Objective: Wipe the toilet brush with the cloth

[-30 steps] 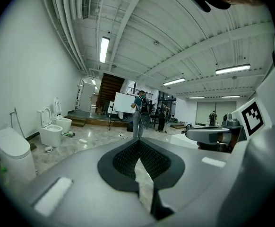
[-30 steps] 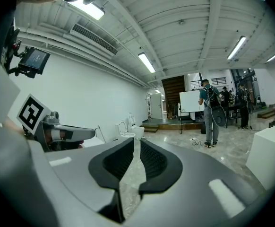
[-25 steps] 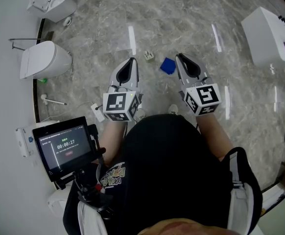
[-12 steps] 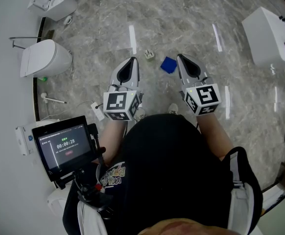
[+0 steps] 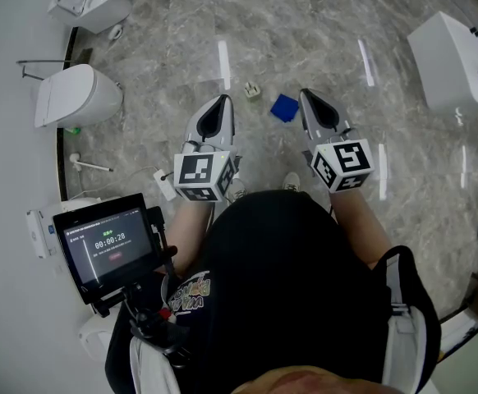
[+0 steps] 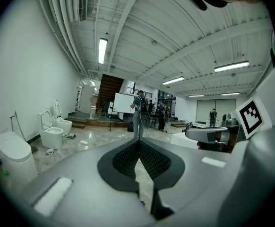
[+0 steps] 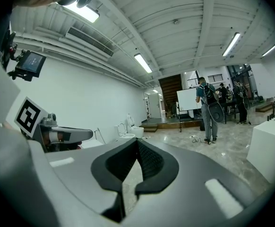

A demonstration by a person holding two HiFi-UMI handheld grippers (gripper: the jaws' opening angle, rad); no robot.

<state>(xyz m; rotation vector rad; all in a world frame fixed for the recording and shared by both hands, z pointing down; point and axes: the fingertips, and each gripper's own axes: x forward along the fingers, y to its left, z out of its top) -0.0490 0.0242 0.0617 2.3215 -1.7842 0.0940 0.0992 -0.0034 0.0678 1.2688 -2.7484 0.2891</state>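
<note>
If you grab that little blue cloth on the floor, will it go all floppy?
Probably yes. The blue cloth lies flat and thin, so it would likely droop from wherever it is pinched. It looks small, so it is probably light. The floor looks shiny, so a push may just slide it along.

Two grippers, left gripper (image 5: 221, 101) and right gripper (image 5: 305, 95), two toilets (image 5: 75, 98), one blue cloth (image 5: 284, 107), what looks like one toilet brush (image 5: 87, 166), one screen (image 5: 108, 245), one white cabinet (image 5: 457, 56), one small pale block (image 5: 251, 90)
</note>
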